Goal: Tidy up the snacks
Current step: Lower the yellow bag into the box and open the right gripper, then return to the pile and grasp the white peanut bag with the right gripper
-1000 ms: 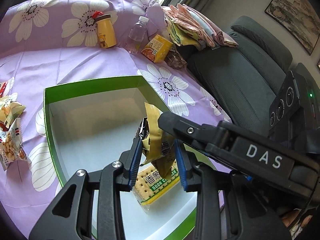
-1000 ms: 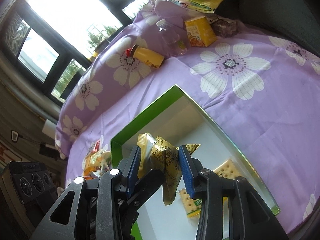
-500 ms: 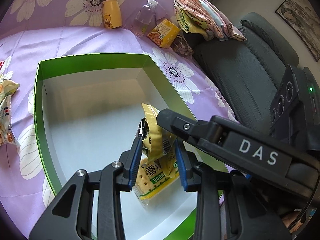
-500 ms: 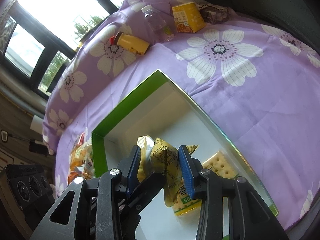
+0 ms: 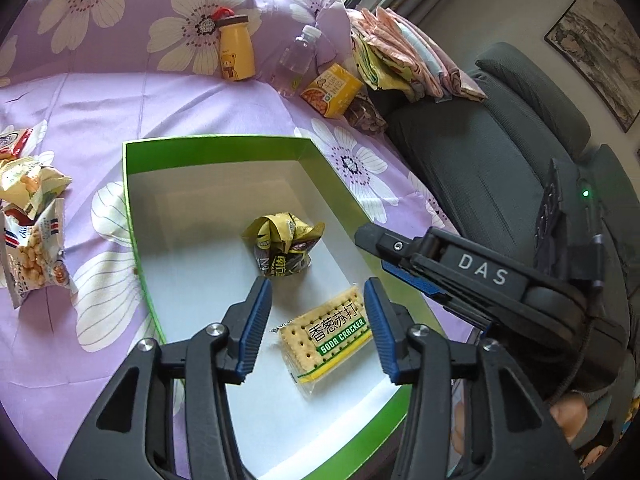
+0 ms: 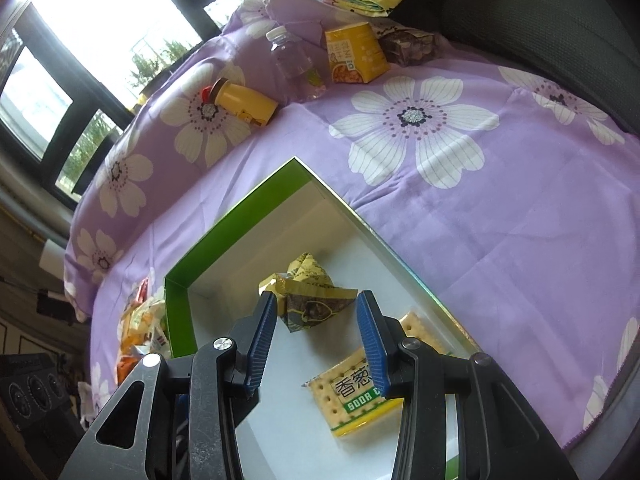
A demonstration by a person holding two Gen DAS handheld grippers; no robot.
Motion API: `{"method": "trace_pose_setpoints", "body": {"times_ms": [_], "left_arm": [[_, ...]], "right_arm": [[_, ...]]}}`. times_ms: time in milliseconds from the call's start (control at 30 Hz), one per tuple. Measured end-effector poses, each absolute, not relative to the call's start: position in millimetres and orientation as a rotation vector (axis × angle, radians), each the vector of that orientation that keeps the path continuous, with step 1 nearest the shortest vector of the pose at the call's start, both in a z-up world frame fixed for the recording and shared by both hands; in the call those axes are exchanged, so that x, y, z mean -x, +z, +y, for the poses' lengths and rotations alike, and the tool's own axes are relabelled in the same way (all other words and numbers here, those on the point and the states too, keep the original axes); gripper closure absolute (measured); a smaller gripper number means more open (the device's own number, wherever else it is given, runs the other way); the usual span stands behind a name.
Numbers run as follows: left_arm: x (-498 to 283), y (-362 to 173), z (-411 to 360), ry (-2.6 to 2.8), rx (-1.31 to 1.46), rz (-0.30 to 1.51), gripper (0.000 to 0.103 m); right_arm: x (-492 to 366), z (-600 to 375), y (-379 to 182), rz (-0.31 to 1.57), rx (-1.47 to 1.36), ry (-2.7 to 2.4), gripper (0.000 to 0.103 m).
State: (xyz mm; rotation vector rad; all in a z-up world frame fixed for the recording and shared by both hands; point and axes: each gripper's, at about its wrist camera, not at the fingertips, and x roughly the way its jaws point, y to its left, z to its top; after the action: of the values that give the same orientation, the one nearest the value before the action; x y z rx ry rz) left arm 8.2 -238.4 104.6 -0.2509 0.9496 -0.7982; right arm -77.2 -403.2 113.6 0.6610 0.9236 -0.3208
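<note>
Loose snack bags (image 5: 28,248): I see them heaped on the purple flowered cloth (image 5: 100,100), left of the box.
Green box (image 5: 132,216): open, with a white floor.
Crumpled yellow packet (image 5: 282,246): lying free mid-floor in the box.
Left gripper (image 5: 318,284): my jaws are opening, with nothing between the pads; the packet sits just past the tips.
Soda cracker pack (image 5: 326,334): flat on the box floor, nearer me than the packet.
Right gripper (image 6: 317,296): fingers moderately apart. From the left wrist view, bare floor shows between it and the packet.
</note>
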Motion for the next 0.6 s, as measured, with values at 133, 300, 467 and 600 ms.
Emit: {"method": "trace_pose_setpoints", "body": {"times_ms": [133, 300, 467, 600], "left_arm": [[-6.4, 122.2, -207.9, -0.775, 0.293, 0.893, 0.038], [-4.2, 138.5, -157.6, -0.701, 0.334, 0.828, 0.018], [-6.6, 143.0, -103.1, -0.581, 0.342, 0.793, 0.010], [-11.2, 129.3, -66.9, -0.432, 0.302, 0.815, 0.004]], "right_arm": [[80.5, -398.2, 127.6, 0.875, -0.648, -0.347, 0.058], [78.7, -380.9, 143.0, 0.828, -0.620, -0.295, 0.046], [71.5, -354.6, 155.3, 0.807, -0.566, -0.259, 0.034], [61.0, -329.7, 159.8, 0.805, -0.527, -0.220, 0.032]]}}
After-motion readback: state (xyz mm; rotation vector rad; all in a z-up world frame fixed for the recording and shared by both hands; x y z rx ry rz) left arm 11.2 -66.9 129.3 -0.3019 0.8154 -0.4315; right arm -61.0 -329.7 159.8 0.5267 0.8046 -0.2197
